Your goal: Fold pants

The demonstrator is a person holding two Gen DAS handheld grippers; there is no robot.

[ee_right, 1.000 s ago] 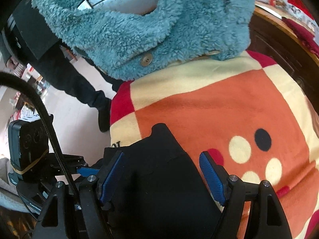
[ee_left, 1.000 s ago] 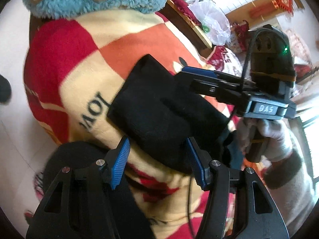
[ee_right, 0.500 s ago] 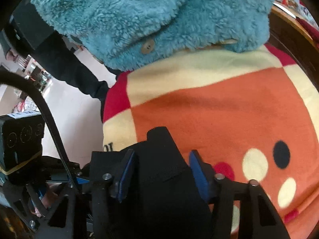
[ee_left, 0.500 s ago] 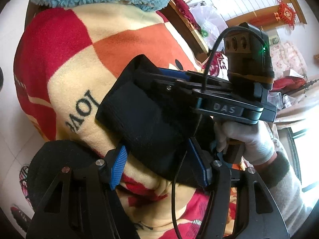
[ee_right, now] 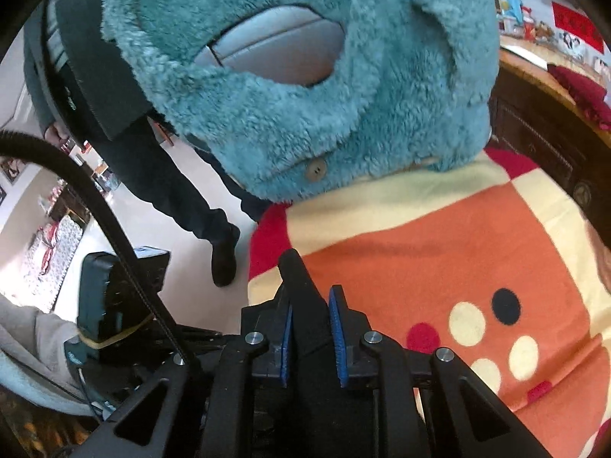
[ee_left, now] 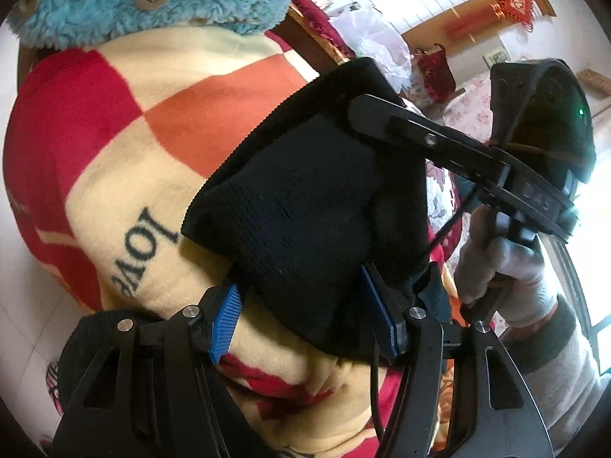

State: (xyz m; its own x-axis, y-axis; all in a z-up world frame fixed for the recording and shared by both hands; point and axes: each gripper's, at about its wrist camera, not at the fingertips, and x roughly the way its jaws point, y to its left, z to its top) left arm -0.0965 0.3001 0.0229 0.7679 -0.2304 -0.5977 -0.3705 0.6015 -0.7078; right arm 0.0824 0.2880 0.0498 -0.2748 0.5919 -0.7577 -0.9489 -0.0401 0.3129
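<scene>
R gripper (ee_right: 310,330) jaws just closed, now pinching a fold of black pants (ee_left: 305,206). L gripper (ee_left: 305,322) is wide open w/ the pants bundle between its pads, unclamped. Pants sit on checked blanket (ee_left: 152,141), teal fleece (ee_right: 343,114) beyond.

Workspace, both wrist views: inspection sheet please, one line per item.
Surface: checked blanket, red, orange and cream, with lettering.
Job's things: black pants, bunched on the blanket, one edge lifted.
Clutter: teal fleece jacket at the blanket's far end.
Grippers: right gripper shut on the pants after just closing; left gripper open, pants between its pads.
Cables: black cable arcs over the left gripper's unit.
Surroundings: tiled floor, a bystander's legs, wooden furniture, white bag, red wall ornament.
</scene>
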